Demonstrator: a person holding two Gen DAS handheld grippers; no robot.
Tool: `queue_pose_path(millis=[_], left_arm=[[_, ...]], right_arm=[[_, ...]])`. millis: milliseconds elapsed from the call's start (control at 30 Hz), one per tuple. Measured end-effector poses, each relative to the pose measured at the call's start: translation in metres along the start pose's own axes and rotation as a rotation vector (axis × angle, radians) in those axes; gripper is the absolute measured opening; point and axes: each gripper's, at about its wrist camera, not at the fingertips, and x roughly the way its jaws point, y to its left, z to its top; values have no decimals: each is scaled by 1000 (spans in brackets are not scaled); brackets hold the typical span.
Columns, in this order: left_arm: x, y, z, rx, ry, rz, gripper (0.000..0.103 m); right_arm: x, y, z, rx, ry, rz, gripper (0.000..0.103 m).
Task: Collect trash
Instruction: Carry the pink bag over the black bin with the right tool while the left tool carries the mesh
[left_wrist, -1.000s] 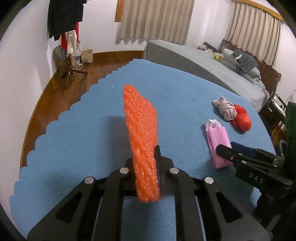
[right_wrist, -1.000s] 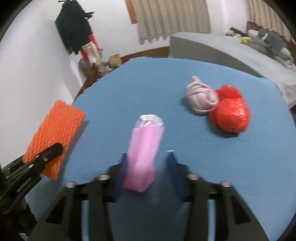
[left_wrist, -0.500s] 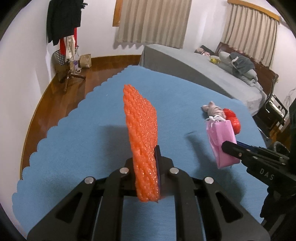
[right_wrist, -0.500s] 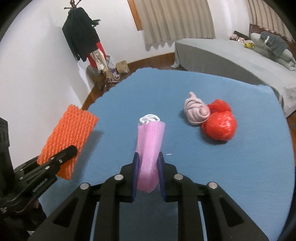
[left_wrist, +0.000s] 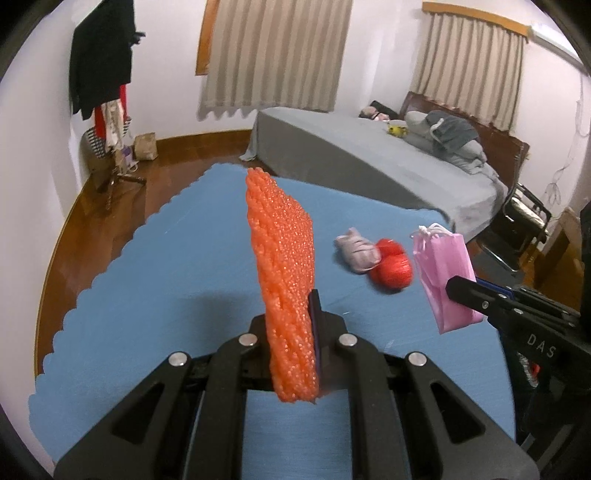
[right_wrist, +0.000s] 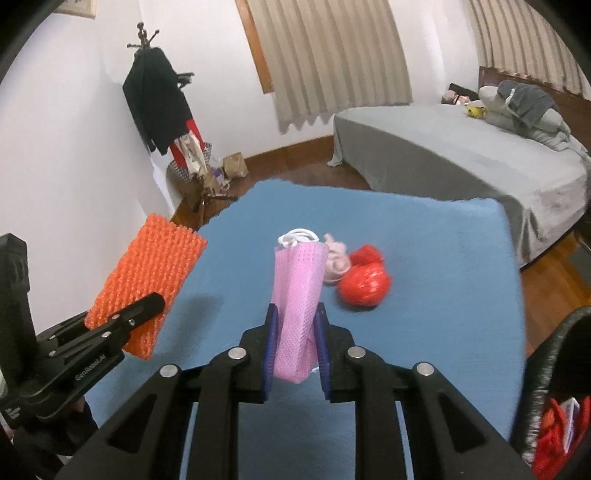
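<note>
My left gripper (left_wrist: 293, 314) is shut on an orange foam net sleeve (left_wrist: 282, 266) and holds it upright above the blue mat (left_wrist: 166, 280). The sleeve also shows at the left of the right wrist view (right_wrist: 147, 280). My right gripper (right_wrist: 295, 325) is shut on a folded pink face mask (right_wrist: 297, 295) with white ear loops, lifted off the mat; it also shows in the left wrist view (left_wrist: 443, 277). A red crumpled plastic bag (right_wrist: 364, 282) and a pale pink balled wad (right_wrist: 336, 264) lie together on the mat beyond the mask.
A grey bed (left_wrist: 369, 158) stands behind the mat. A coat rack with dark clothes (right_wrist: 162, 110) and a paper bag (right_wrist: 236, 164) stand by the far wall on the wooden floor. A dark container with red items (right_wrist: 554, 406) is at the lower right.
My right gripper closed on the pink mask and lifted it off the mat. Both grippers rose, showing more of the room. The orange sleeve stays held in the left gripper.
</note>
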Motion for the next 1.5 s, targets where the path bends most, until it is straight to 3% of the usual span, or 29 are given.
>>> queue_pose_path(millis=[667, 1500], left_arm=[[-40, -105, 8, 109, -80, -144, 11], [-46, -226, -15, 266, -61, -351, 11]], right_arm=[[-94, -53, 8, 45, -129, -88, 19], [-179, -148, -28, 162, -196, -263, 19]])
